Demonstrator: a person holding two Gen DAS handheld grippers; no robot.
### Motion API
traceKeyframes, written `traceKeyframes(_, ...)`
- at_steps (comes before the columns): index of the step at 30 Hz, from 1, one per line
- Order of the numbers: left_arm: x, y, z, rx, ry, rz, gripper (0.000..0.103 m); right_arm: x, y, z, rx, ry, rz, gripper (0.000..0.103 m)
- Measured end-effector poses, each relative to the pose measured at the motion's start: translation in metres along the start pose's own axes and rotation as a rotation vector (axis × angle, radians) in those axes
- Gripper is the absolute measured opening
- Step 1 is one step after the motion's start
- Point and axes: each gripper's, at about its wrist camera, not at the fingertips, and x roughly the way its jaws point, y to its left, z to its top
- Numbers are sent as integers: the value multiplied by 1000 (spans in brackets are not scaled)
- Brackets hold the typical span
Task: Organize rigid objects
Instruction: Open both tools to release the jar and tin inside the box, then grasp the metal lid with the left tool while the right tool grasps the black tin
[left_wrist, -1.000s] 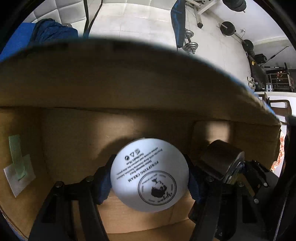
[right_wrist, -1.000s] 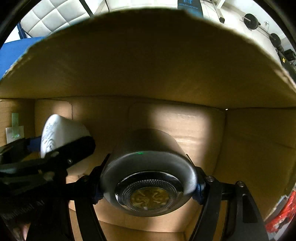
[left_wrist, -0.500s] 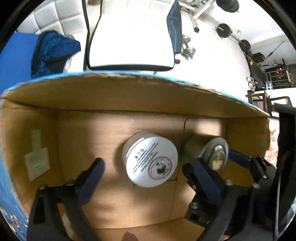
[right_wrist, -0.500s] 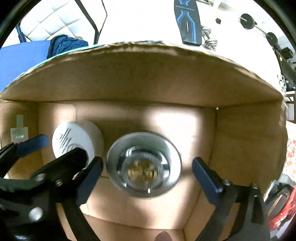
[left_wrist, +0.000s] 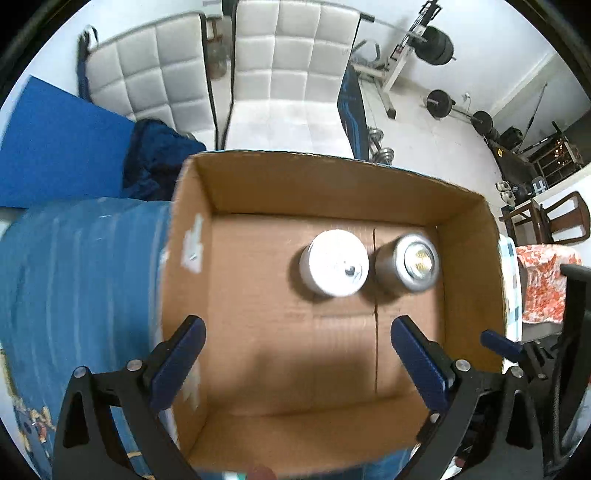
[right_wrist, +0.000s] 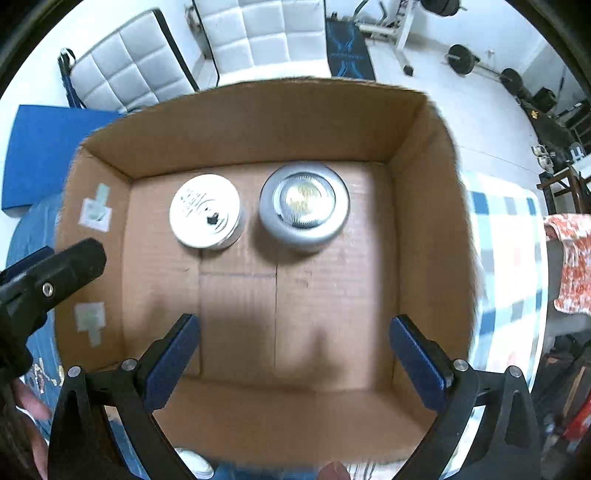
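Both grippers (left_wrist: 295, 354) (right_wrist: 293, 350) released, empty, above box (right_wrist: 258, 122). Jar (right_wrist: 205, 210), tin (right_wrist: 304, 203) upright, adjacent. Risk: next drop topples either.

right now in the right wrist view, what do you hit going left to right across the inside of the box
taped label on the left wall → white jar → silver puck light → bare right wall of the cardboard box

Corrugated cardboard box (right_wrist: 258, 122) — matt, ribbed brown paper. White jar (right_wrist: 205, 211): smooth plastic, slight sheen. Grey canister (right_wrist: 303, 203) — brushed metal, glossy centre. Hand-held gripper fingers (right_wrist: 171, 363): matt blue pads on black plastic.
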Motion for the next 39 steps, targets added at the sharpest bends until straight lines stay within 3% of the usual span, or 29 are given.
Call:
traceKeyframes(5,-31,-1,-32,15,-60,21,103,-37,6,-40,-6,-103,-29,103)
traceKeyframes(14,-96,-11,-77,33,-170,72,103,-125,-8,-93,-39,-231,-2,103)
traceKeyframes(25,-157,-33,-120,-1,-244,77,103,-197,-21,-137,-70,-297,70,103)
traceKeyframes(29,-159,-35,-127,-19,-250,90,103,-195,-33,-149,-82,-291,96,103)
traceKeyframes(32,-144,-34,-134,-30,-215,111,103,-181,-41,-159,-120,-289,46,103)
traceKeyframes(39,-70,-27,-158,-48,-53,152,103,-107,-87,-170,-12,-95,81,103)
